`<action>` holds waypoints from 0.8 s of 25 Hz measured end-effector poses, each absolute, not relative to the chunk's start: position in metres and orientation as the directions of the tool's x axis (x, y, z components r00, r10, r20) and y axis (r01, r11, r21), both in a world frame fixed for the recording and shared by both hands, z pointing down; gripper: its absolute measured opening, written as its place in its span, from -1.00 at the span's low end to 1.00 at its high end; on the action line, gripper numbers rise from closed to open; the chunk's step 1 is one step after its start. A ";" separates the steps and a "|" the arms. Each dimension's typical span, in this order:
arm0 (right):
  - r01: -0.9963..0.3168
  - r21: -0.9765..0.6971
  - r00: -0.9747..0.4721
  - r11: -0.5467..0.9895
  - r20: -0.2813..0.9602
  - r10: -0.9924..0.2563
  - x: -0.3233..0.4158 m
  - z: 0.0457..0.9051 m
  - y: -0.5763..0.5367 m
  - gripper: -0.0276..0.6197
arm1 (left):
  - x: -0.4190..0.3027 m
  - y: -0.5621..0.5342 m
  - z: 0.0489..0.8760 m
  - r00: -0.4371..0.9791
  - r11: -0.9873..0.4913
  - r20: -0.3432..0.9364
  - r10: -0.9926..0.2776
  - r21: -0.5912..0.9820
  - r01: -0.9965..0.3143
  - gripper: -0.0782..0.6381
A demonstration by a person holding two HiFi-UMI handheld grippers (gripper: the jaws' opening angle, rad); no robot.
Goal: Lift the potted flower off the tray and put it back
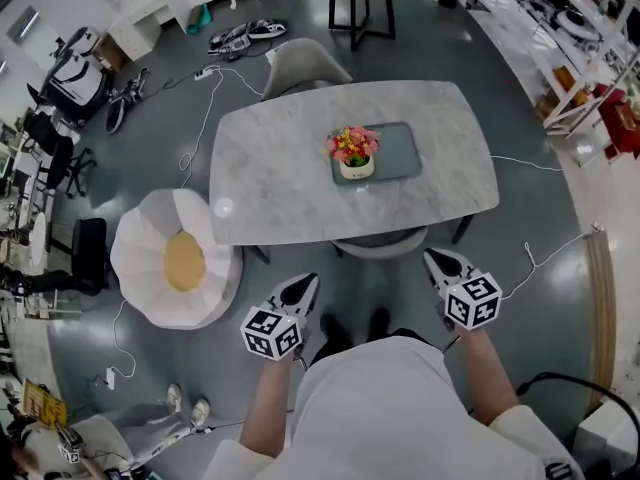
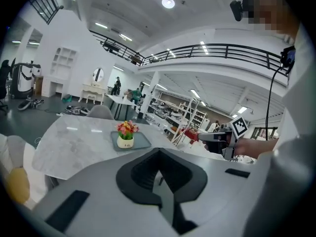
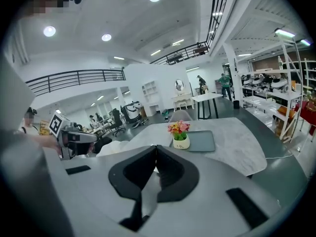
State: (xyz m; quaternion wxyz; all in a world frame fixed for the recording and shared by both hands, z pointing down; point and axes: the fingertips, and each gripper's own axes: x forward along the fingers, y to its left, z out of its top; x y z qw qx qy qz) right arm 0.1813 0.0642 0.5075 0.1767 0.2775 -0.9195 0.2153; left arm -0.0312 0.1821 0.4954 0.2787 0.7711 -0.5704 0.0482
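Off the worktop's near edge: your left hand-held gripper and right hand-held gripper, both over the floor, well apart from each other, tips aimed toward the worktop. Left jaws together, nothing between them. Right jaws together too, empty. Flower upright on the tray, at the tray's left end. Tray lies about mid-worktop, nearer the far edge. You touch neither. One chair sits tucked under the near edge, between your grippers; a second chair stands at the far edge.
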 end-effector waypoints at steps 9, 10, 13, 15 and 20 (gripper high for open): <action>-0.612 -0.295 -0.777 0.734 0.398 -0.488 0.164 0.489 0.076 -0.86 | -0.042 0.190 0.485 0.398 -0.261 0.367 -0.841 0.369 -0.892 -0.76; -0.614 -0.297 -0.776 0.731 0.396 -0.491 0.163 0.489 0.076 -0.86 | -0.043 0.190 0.485 0.401 -0.264 0.363 -0.841 0.371 -0.890 -0.76; -0.616 -0.299 -0.776 0.729 0.392 -0.495 0.156 0.488 0.080 -0.86 | -0.048 0.191 0.484 0.409 -0.276 0.351 -0.842 0.370 -0.887 -0.76; -0.613 -0.294 -0.777 0.733 0.391 -0.493 0.150 0.483 0.081 -0.86 | -0.053 0.189 0.479 0.412 -0.281 0.344 -0.844 0.370 -0.886 -0.76; -0.620 -0.296 -0.774 0.726 0.384 -0.504 0.142 0.481 0.081 -0.86 | -0.059 0.185 0.476 0.423 -0.298 0.334 -0.842 0.366 -0.882 -0.76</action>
